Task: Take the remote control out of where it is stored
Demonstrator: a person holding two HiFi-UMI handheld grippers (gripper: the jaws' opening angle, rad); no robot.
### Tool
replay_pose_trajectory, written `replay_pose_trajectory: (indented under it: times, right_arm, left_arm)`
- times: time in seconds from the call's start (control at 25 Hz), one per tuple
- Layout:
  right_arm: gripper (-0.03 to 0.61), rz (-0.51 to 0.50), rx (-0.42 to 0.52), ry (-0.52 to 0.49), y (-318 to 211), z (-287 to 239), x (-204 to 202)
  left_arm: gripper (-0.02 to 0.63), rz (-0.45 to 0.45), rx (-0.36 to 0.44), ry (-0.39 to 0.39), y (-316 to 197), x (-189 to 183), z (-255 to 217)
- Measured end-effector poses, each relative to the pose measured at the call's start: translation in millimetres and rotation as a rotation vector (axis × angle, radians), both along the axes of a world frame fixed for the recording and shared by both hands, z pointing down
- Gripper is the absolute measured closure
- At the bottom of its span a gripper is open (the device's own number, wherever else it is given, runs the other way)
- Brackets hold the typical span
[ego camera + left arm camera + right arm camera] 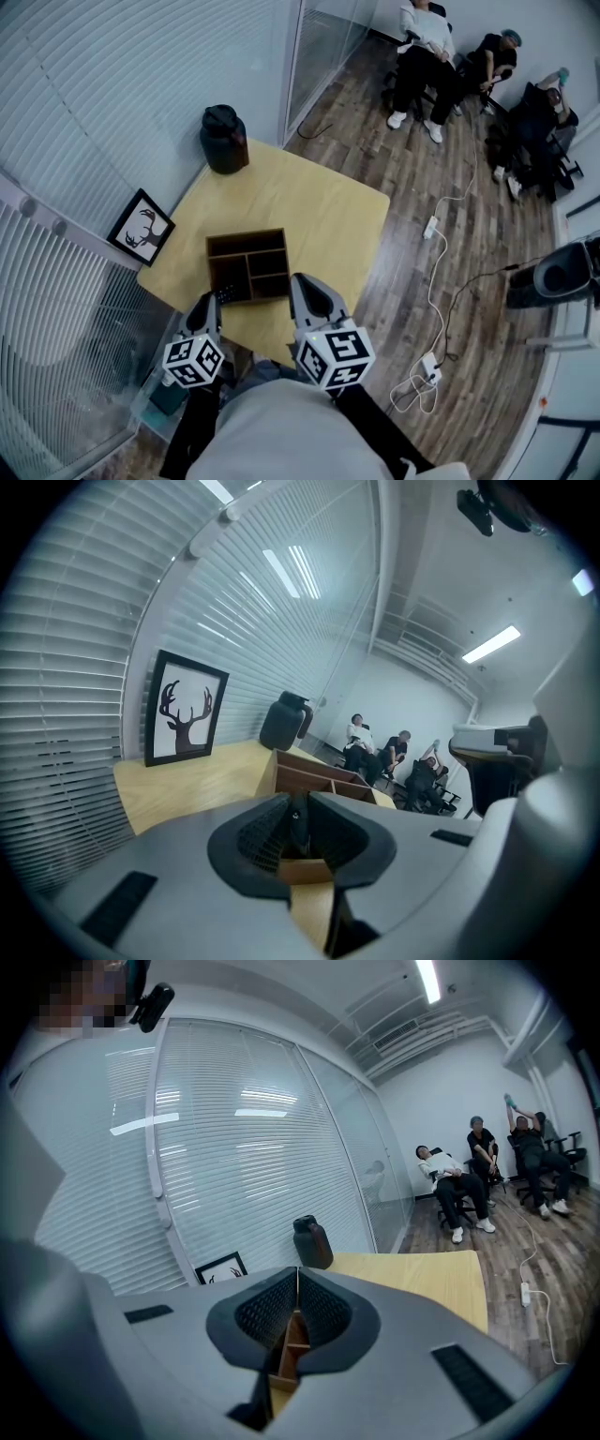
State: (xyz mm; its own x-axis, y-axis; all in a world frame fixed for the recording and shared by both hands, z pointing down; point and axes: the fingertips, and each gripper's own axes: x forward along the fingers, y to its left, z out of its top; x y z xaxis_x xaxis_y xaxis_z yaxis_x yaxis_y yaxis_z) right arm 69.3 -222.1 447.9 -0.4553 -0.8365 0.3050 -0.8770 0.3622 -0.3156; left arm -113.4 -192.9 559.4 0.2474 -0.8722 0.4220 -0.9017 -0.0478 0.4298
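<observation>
Remote control, black, slim and dotted with small buttons (225, 294), is at the near left corner of the dark brown wooden box with open compartments (246, 241); its near end pokes toward me, and I cannot tell whether the far end is clear of the compartment. My left gripper (217, 299) is closed to a narrow gap on that near end; in the left gripper view a thin dark edge (296, 825) stands between the ribbed pads and they appear to press on it. My right gripper (299, 280) hovers by the box's near right corner, its tips together and nothing in them; through the slit below the tips I see only the box's dividers.

I judge the extraction to be in hand but not finished.

What worries me:
- the hold is on one thin end only, so the remote control could pivot or slide out of the pads if I lift quickly;
- the far end might catch on a divider or the wall, and then the box would come along, since nothing holds it down;
- the box stands close to the near edge of the pale yellow wooden table (319, 216), so a drag toward me might tip it off.
</observation>
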Motion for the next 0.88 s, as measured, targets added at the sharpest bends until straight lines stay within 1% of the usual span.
replay_pose_trajectory:
  times: [0.56,0.88]
  right_arm:
    - [0.572,-0.002,-0.007,-0.009,-3.1,2.5,-1.6]
    - [0.572,-0.010,-0.012,-0.017,-2.7,4.9,-3.4]
  left_arm:
    - [0.548,0.006,0.025,0.005,-3.2,2.6,-14.5]
    - [0.548,-0.007,0.036,0.015,-1.4,-2.4,-22.6]
